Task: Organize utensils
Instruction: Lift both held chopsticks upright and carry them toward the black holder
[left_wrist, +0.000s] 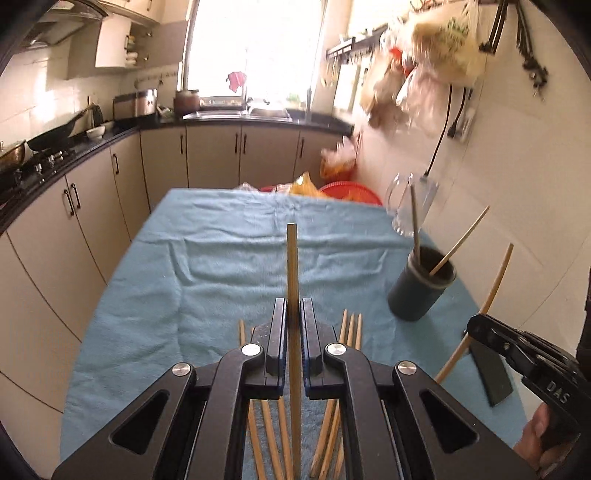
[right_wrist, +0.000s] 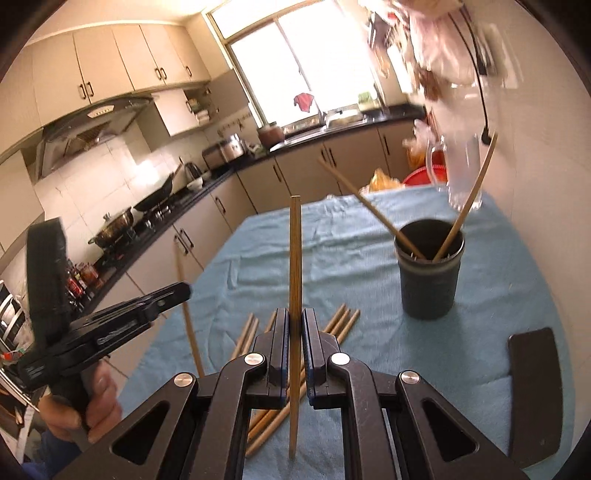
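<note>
My left gripper (left_wrist: 294, 306) is shut on a wooden chopstick (left_wrist: 292, 266) held upright above the table. My right gripper (right_wrist: 294, 314) is shut on another wooden chopstick (right_wrist: 295, 258), also upright. Several loose chopsticks (left_wrist: 351, 328) lie on the blue cloth under the grippers; they also show in the right wrist view (right_wrist: 341, 321). A dark holder cup (left_wrist: 421, 284) stands to the right with a chopstick and a metal utensil in it. In the right wrist view the cup (right_wrist: 430, 284) holds two chopsticks. The right gripper (left_wrist: 476, 328) shows at the left view's right edge, the left gripper (right_wrist: 177, 291) at the right view's left.
The table is covered by a blue cloth (left_wrist: 229, 258). A clear glass mug (left_wrist: 410, 206) stands beyond the cup by the wall. A flat black object (right_wrist: 535, 391) lies at the table's right edge. Red basins and bags (left_wrist: 347, 190) sit past the far end. Counters and cabinets run along the left.
</note>
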